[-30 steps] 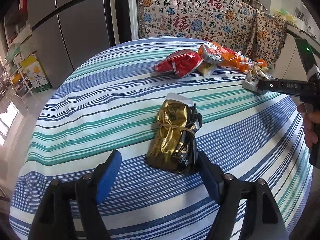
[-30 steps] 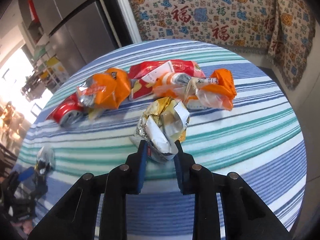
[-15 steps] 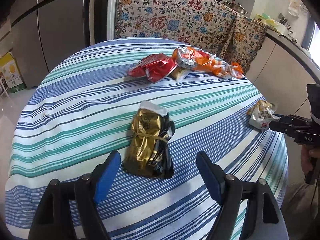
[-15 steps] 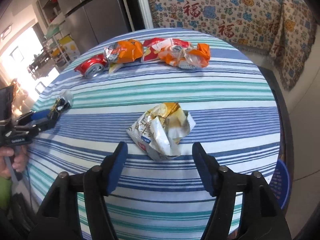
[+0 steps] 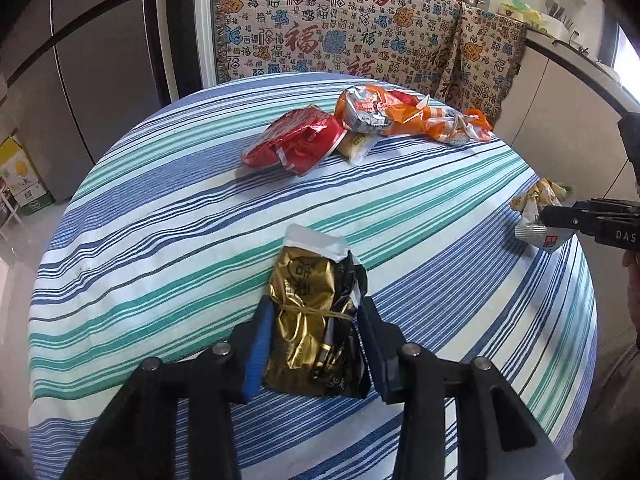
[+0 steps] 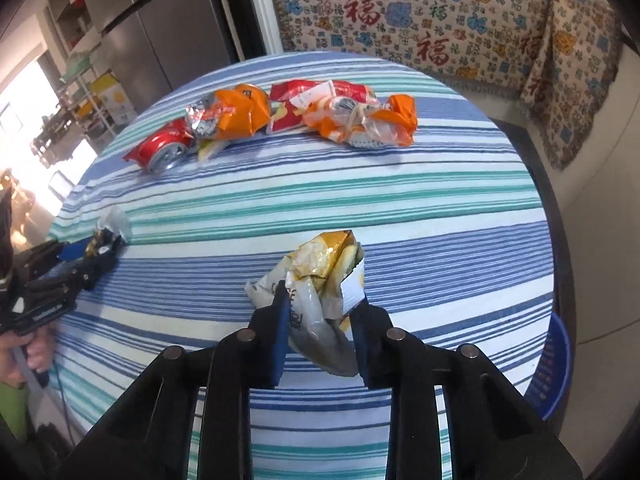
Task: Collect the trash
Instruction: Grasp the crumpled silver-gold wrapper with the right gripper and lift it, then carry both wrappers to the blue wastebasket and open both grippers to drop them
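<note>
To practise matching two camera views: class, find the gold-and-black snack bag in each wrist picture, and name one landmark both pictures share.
Left wrist view: the gold-and-black snack bag sits low at centre, pinched by the left gripper.
Right wrist view: the same bag is small at the left edge.
Shared landmark: the red crushed can at the table's far side.

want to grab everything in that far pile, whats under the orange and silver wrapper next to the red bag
A pale yellow packet pokes out from under the orange and silver wrapper, beside the red bag. How far it runs beneath is covered; anything else there is hidden.
</note>
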Demonstrator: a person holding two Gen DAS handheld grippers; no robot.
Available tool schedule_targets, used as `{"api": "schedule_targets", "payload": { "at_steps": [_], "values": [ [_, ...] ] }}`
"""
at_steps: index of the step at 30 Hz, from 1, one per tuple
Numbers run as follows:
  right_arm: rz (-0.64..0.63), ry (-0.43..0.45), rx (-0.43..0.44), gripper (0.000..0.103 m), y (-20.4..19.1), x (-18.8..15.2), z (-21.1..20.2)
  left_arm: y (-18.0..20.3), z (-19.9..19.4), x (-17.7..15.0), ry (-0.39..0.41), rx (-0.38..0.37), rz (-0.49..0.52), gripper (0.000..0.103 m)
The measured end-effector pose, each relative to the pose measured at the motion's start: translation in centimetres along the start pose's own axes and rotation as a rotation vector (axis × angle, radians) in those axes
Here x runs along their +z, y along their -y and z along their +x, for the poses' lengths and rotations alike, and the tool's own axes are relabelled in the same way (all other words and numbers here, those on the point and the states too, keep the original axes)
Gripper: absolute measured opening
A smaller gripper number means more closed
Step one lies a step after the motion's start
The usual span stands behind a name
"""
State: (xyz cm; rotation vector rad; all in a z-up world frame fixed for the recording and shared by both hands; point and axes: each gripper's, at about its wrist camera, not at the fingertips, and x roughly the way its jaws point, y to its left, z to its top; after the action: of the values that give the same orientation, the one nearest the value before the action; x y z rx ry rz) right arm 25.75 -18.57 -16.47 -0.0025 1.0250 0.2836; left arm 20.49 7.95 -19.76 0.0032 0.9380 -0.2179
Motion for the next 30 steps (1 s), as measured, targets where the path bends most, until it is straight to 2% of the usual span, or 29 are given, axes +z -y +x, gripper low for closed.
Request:
{"api": "schedule_targets", "payload": {
  "at_steps": [7,14,30],
  "values": [
    [-0.042,0.051,0.018,0.027,-1.3,-1.1,-3.3,1.9,-2.0,-0.1,0.065,-0.044,-0.043,0.040],
    [-0.047,0.061,0.025,0.027,-1.2,-2.5,-4.1,5.7,-3.3,0.7,0.095,-0.038,0.009,0.040],
    [-0.001,0.089,0.016,0.027,0.3,-3.3,-5.3,12.0,-3.2,2.3,0.124,-0.050,0.039,0.040]
  ]
}}
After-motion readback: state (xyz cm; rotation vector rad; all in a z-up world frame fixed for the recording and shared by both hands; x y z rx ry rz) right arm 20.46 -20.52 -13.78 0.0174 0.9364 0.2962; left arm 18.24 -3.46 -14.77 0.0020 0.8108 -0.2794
